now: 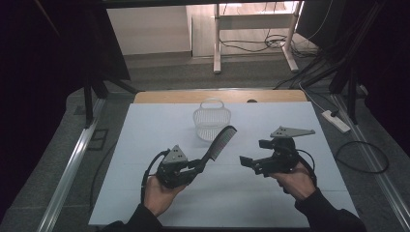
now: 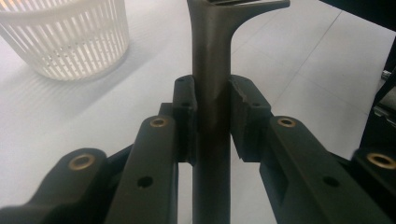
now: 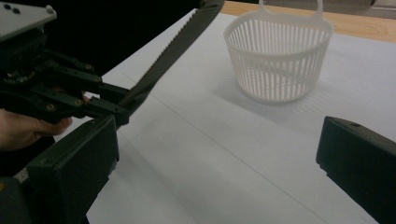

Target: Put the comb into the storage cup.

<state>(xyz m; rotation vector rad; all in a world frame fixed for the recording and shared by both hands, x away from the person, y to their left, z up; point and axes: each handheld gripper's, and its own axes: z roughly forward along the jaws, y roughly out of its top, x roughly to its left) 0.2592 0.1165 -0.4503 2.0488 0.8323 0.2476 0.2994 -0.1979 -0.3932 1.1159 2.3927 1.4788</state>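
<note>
A black comb slants up and to the right above the white table, its handle clamped in my left gripper. In the left gripper view the comb handle stands between the two pads, which press on it from both sides. The right gripper view has the toothed comb rising from that gripper. A white slatted basket stands upright just behind the comb's tip; its wall is at the upper left, and it looks empty in the right gripper view. My right gripper hovers at the right, open, nothing between its jaws.
The white sheet covers the table, with a wooden edge at the back. Dark stands flank the table. Cables and a power strip lie on the floor to the right.
</note>
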